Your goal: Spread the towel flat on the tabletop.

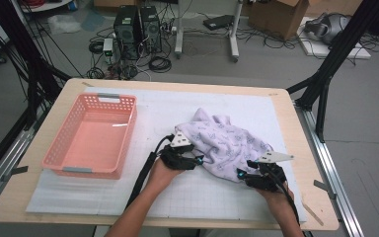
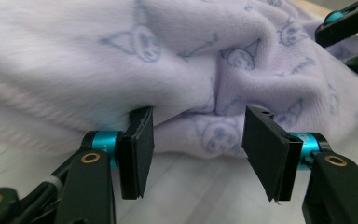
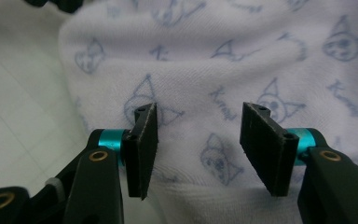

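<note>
- Two hand-held grippers work at a crumpled pale-lilac cloth (image 1: 227, 143) printed with small blue cartoon faces; it lies in a heap on the white gridded mat (image 1: 177, 197), right of the table's middle.
- On the left part of the mat stands a pink plastic basket (image 1: 59, 155), well apart from the cloth.
- At the cloth's left edge is the left gripper (image 1: 197, 160), held in the person's left hand (image 1: 162, 174), with its grey three-cornered plate on top.
- Seen from the left gripper view, the left gripper (image 2: 198, 144) has its jaws standing apart, and a fold of the cloth (image 2: 191, 60) bulges just behind and between the pads without being pinched.
- At the cloth's lower right edge, near the table's front, is the right gripper (image 1: 240, 174), held in the right hand (image 1: 276, 195).
- From the right gripper view, the right gripper (image 3: 198, 140) also has its jaws spread wide; the cloth (image 3: 242, 51) lies flat beyond and beneath them, and neither pad presses on it.
- Far off at the upper right of the left gripper view, the tip of the other gripper shows above the fabric.
- Beneath the mat is a light wooden table (image 1: 296, 123) with rounded corners.
</note>
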A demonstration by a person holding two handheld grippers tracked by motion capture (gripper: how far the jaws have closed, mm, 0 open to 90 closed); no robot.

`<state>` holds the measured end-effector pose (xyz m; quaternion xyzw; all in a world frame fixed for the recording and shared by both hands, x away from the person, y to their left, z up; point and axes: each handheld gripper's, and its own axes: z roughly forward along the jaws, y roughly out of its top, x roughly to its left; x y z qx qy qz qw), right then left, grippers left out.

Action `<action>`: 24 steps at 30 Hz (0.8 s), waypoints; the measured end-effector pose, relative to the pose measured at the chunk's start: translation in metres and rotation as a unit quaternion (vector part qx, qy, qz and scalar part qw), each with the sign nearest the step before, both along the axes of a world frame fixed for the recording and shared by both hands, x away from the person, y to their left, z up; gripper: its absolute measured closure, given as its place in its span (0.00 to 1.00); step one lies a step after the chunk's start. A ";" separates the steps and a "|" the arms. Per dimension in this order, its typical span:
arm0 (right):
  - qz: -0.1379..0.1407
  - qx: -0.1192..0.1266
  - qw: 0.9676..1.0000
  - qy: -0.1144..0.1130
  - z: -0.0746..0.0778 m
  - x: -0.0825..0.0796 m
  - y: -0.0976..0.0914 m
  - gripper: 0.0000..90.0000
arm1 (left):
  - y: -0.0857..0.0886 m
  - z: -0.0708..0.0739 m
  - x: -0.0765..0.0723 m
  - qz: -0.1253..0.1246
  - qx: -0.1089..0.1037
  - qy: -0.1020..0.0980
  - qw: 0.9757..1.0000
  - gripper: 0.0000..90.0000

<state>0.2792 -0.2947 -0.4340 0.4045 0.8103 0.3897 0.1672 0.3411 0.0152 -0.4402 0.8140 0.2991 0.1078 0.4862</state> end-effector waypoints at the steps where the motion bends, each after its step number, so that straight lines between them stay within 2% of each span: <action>1: 0.008 -0.016 1.000 0.003 -0.003 0.001 0.005 0.52 | -0.010 -0.004 0.002 -0.006 0.023 -0.001 1.000 0.51; 2: 0.013 -0.020 1.000 0.003 -0.006 0.002 0.007 0.54 | -0.010 -0.004 0.002 -0.006 0.023 -0.001 1.000 0.55; 3: 0.020 -0.013 1.000 0.002 -0.009 0.003 0.009 0.59 | -0.017 -0.008 0.002 -0.004 0.058 -0.002 0.998 0.65; 6: 0.033 0.004 0.999 0.008 -0.011 0.002 0.009 0.74 | -0.017 -0.009 0.001 -0.001 0.061 -0.002 0.998 0.84; 8: 0.040 0.011 0.999 0.013 -0.011 0.000 0.009 0.81 | -0.014 -0.007 0.001 -0.003 0.065 0.000 0.998 0.87; 9: 0.045 0.015 0.999 0.017 -0.010 -0.002 0.009 0.85 | -0.010 -0.006 -0.004 -0.003 0.068 -0.009 0.998 0.88; 12: 0.071 0.020 0.997 0.025 -0.003 -0.008 0.010 0.88 | -0.002 -0.003 -0.011 -0.005 0.064 -0.013 0.998 0.89; 13: 0.086 0.025 0.996 0.025 0.001 -0.012 0.012 0.88 | 0.011 0.003 -0.023 -0.008 0.048 -0.026 0.998 0.89; 14: 0.097 0.032 0.994 0.024 0.004 -0.015 0.013 0.88 | 0.011 0.003 -0.023 -0.008 0.048 -0.026 0.998 0.89; 15: 0.104 0.036 0.994 0.024 0.007 -0.018 0.014 0.88 | 0.025 0.008 -0.032 -0.010 0.035 -0.032 0.999 0.89; 16: 0.112 0.042 0.993 0.022 0.012 -0.021 0.015 0.88 | 0.025 0.008 -0.032 -0.010 0.035 -0.032 0.999 0.89; 17: 0.117 0.048 0.992 0.016 0.018 -0.024 0.015 0.88 | 0.041 0.012 -0.041 -0.013 0.010 -0.033 0.999 0.89; 18: 0.117 0.048 0.992 0.016 0.018 -0.024 0.015 0.88 | 0.041 0.012 -0.041 -0.013 0.010 -0.033 0.999 0.89; 19: 0.113 0.066 0.991 0.006 0.028 -0.025 0.015 0.89 | 0.053 0.018 -0.047 -0.016 -0.011 -0.037 0.999 0.89; 22: 0.101 0.077 0.992 -0.012 0.041 -0.021 0.013 0.89 | 0.068 0.033 -0.053 -0.019 -0.051 -0.056 0.997 0.89; 24: 0.095 0.077 0.992 -0.020 0.045 -0.017 0.013 0.89 | 0.070 0.038 -0.054 -0.014 -0.057 -0.064 0.996 0.89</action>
